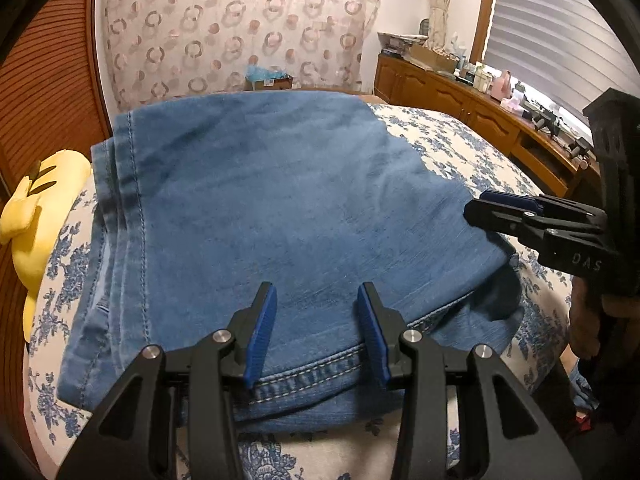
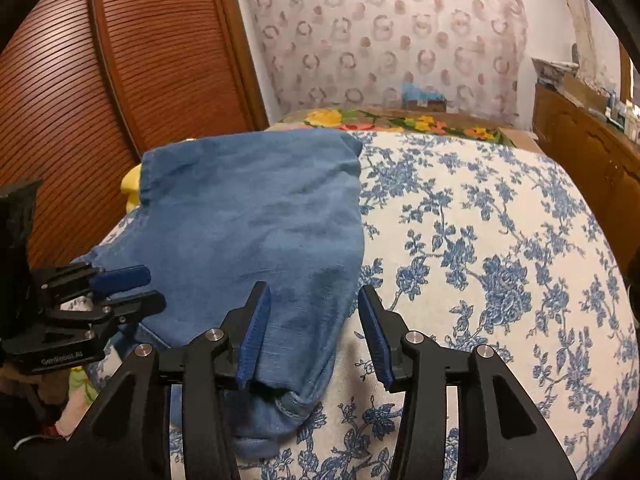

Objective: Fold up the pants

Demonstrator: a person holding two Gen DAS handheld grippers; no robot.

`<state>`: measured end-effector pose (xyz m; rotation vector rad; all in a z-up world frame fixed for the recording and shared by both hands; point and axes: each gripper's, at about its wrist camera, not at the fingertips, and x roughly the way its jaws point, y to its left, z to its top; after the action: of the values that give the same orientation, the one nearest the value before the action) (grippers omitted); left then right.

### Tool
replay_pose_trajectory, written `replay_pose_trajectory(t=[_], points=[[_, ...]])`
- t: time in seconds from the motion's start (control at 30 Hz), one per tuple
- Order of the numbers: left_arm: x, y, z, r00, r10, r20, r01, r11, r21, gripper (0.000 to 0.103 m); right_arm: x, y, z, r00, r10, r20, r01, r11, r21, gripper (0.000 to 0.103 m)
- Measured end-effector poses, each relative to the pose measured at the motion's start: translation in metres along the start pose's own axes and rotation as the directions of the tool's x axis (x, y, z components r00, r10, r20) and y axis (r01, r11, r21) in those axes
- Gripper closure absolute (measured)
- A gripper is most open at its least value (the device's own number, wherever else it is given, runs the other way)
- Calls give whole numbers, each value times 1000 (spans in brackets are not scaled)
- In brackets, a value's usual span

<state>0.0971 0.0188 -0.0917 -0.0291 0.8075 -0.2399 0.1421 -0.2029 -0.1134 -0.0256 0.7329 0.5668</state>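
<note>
Both the left gripper (image 1: 317, 332) and right gripper (image 2: 313, 334) have black angular frames, ribbed blue fingertip pads (image 1: 262, 334), silver pivot screws and faint white lettering.

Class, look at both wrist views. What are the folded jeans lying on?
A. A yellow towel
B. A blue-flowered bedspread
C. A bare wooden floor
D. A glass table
B: the folded jeans rest on the white bedspread printed with blue flowers.

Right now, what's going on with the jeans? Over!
Left gripper open, right gripper open, both empty. Jeans lying folded on the floral bedspread. Yellow plush beside them, not blocking.
</note>
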Motion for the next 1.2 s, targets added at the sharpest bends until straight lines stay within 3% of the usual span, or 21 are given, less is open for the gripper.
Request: replay_pose_trajectory(t=[0.77, 1.03, 1.2], points=[[0, 1, -4, 1000, -5, 4, 5, 1000, 0, 61, 26, -7, -4, 993, 68, -99, -60, 995, 82, 54], [-6, 9, -1, 1000, 11, 2, -11, 1000, -17, 61, 24, -2, -2, 989, 129, -73, -125, 990, 68, 88], [-20, 40, 2, 995, 93, 27, -91, 993, -79, 61, 8, -1, 7, 988, 153, -14, -151, 986, 67, 94]])
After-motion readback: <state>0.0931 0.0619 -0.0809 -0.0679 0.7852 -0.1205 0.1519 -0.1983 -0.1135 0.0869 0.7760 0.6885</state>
